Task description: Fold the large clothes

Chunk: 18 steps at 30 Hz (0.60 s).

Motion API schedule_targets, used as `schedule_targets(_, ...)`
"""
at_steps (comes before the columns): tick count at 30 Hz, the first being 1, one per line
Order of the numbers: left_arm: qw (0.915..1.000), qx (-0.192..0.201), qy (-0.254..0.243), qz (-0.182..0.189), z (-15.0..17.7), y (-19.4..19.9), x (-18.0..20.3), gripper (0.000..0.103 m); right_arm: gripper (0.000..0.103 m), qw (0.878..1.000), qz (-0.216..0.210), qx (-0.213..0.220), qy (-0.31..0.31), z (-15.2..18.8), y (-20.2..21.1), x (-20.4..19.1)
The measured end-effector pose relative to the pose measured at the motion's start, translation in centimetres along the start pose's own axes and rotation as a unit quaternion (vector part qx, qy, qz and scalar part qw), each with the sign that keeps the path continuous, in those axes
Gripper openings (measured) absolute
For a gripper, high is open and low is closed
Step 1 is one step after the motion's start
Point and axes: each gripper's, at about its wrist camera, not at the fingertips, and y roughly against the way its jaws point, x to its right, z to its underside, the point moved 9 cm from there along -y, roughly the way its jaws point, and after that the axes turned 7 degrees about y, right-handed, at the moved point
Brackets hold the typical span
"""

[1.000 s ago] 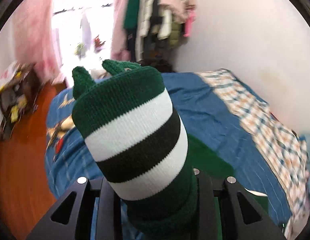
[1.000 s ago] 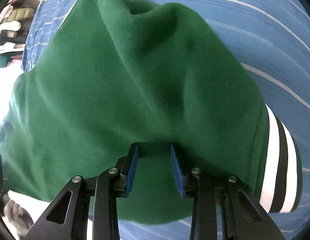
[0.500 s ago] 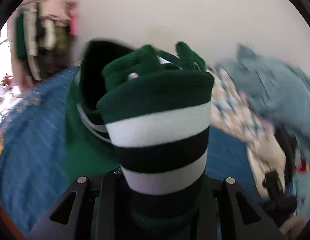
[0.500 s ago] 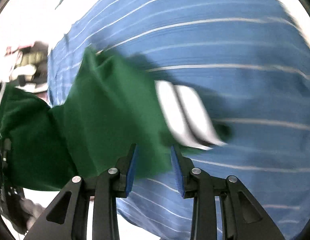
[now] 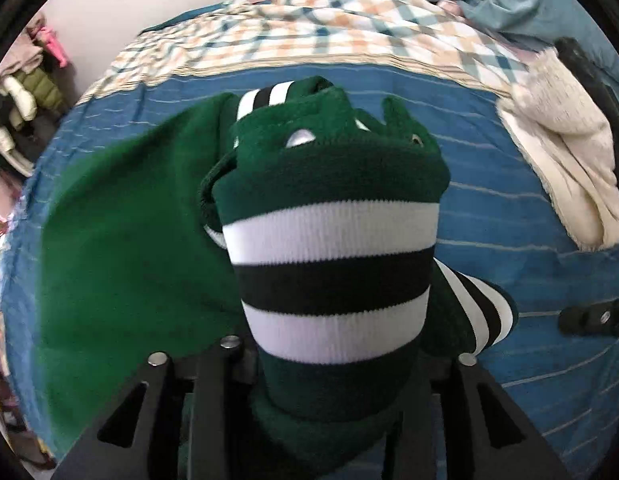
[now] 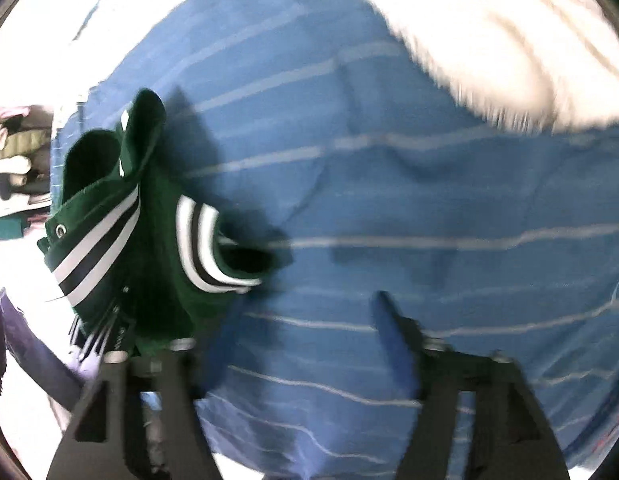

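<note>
Ribbed knit hem of the green sweater (image 5: 333,280) — white and black bands — bunched in the left gripper (image 5: 329,376), jaws clamped on it above the striped blue bed sheet (image 5: 509,240). Right gripper (image 6: 309,344) — jaws spread wide, holding nothing — over the sheet beside the sweater.

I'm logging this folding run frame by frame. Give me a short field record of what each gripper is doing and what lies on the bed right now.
garment: green jacket with white and black striped cuffs, partly lying on the bed
left gripper: shut on the jacket's striped band
right gripper: open, holding nothing, over the sheet
surface: blue striped bedsheet
also on bed: plaid blanket, cream fleece
image quality: right wrist view blurred
</note>
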Motion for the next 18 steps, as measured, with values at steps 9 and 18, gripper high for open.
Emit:
schedule_targets(9, 0.9980, 0.016, 0.059, 0.019, -0.3, 5.5, -3.3, 0.096, 0.085, 0.993, -0.029, 0.046, 0.102, -1.7, 6.8, -4.8)
schedule_targets(18, 0.9506, -0.025, 0.210, -0.227, 8.1, 6.5, -21.8, 0.096, 0.085, 0.966, -0.134, -0.016, 0.222, -1.5, 3.8, -18.1)
